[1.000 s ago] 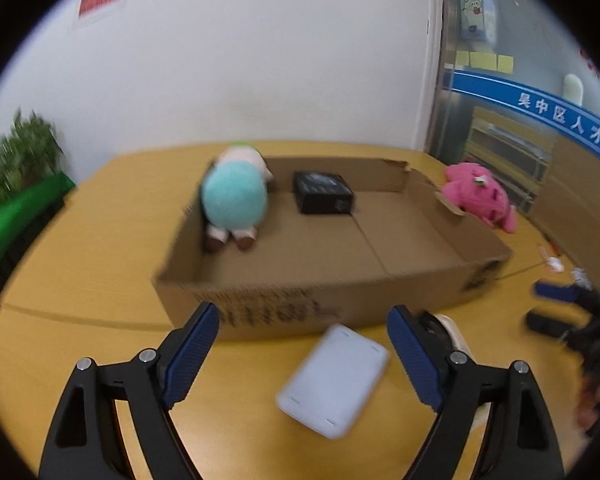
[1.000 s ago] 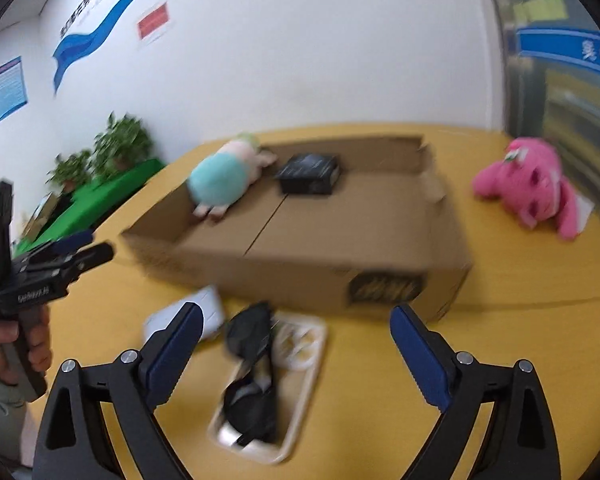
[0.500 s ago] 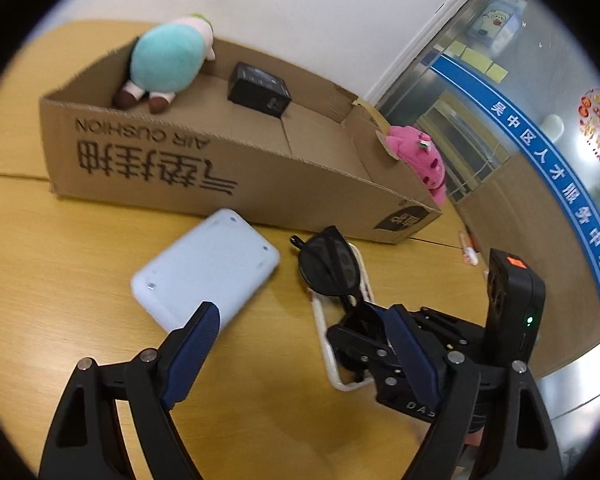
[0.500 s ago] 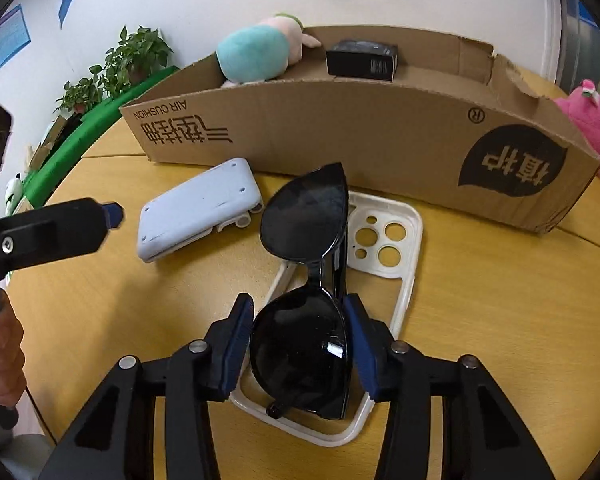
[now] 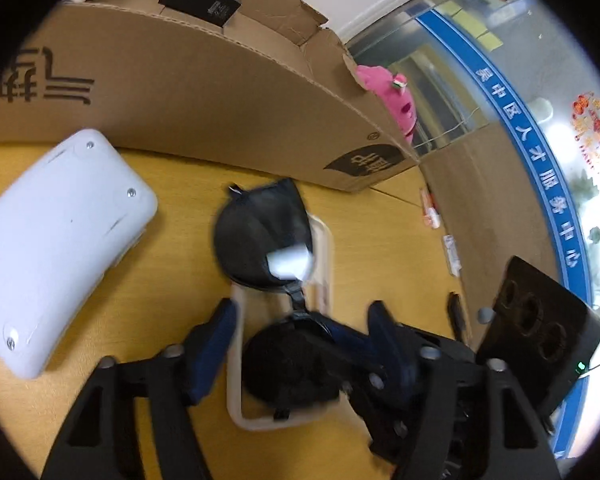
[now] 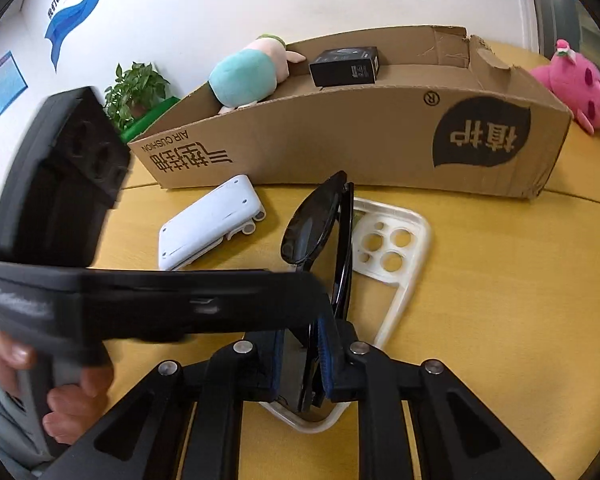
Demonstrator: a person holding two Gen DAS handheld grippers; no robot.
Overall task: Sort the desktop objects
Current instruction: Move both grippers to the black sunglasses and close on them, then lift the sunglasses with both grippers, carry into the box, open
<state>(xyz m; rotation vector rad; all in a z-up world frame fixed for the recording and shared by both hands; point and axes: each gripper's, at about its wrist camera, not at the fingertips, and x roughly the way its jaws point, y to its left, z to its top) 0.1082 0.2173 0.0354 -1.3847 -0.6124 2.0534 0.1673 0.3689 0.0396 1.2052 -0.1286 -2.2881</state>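
Black sunglasses (image 6: 324, 232) stand tilted on edge over a clear phone case (image 6: 392, 248) on the yellow table. My right gripper (image 6: 300, 364) is shut on the near lens of the sunglasses. In the left wrist view the sunglasses (image 5: 260, 232) lie over the phone case (image 5: 324, 256), and my left gripper (image 5: 300, 344) is open, its fingers either side of the near lens and the right gripper. A white flat device (image 5: 56, 248) lies to the left; it also shows in the right wrist view (image 6: 208, 228).
A long cardboard box (image 6: 340, 136) stands behind, holding a teal plush (image 6: 244, 76) and a small black box (image 6: 344, 66). A pink plush (image 6: 580, 84) lies at the box's right end. Green plants (image 6: 136, 92) stand far left. Small items (image 5: 430, 212) lie on the table at right.
My right gripper has closed fully on the sunglasses and tipped them up on edge. My left gripper has moved in close over the sunglasses and phone case.
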